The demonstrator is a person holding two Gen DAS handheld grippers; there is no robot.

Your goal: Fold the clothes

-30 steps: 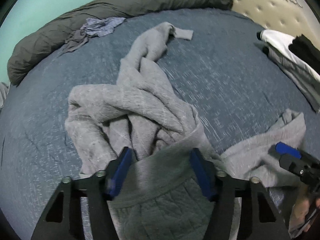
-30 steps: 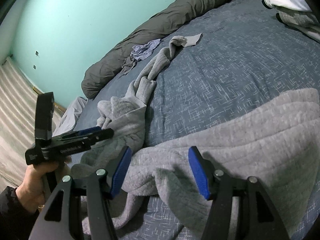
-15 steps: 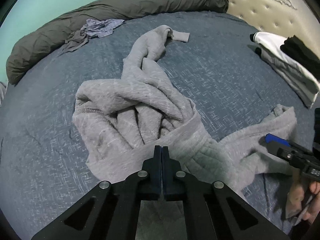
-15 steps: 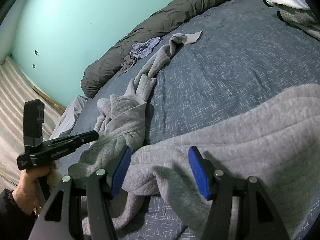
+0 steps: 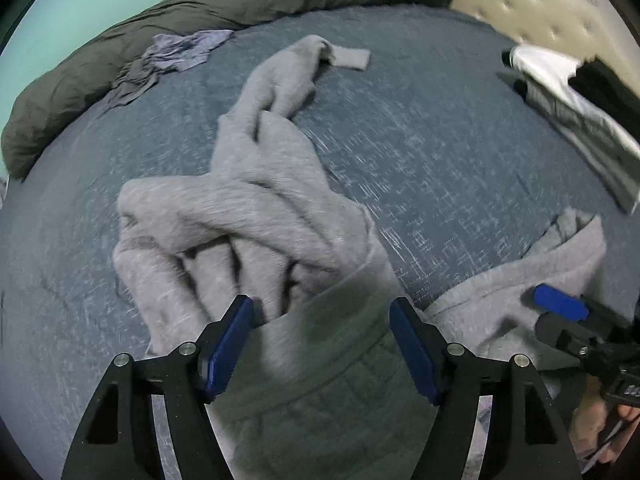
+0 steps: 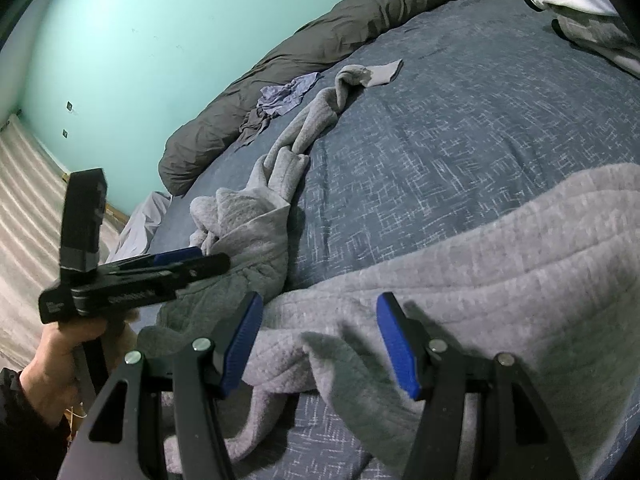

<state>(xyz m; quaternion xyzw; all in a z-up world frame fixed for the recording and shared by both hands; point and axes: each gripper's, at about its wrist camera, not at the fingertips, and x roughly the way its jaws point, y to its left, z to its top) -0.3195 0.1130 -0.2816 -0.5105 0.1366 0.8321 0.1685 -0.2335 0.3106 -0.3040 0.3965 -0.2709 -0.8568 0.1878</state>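
On the blue bedspread (image 5: pixel 460 152) lies one crumpled grey garment (image 5: pixel 256 208).

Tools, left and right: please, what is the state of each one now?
Left tool: open, jaws have just been opening; the grey garment lies between them, not pinched.
Right tool: open, over grey garment fabric, gripping nothing.

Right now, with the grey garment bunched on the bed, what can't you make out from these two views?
- Grey garment, left wrist view: its near hem is hidden under the left gripper, and motion blur softens the folds.
- Garment type: too twisted to tell in either view.
- Folded pile, right wrist view: cut off by the frame edge.
- Right gripper: whether its blue pads press the cloth is unclear.
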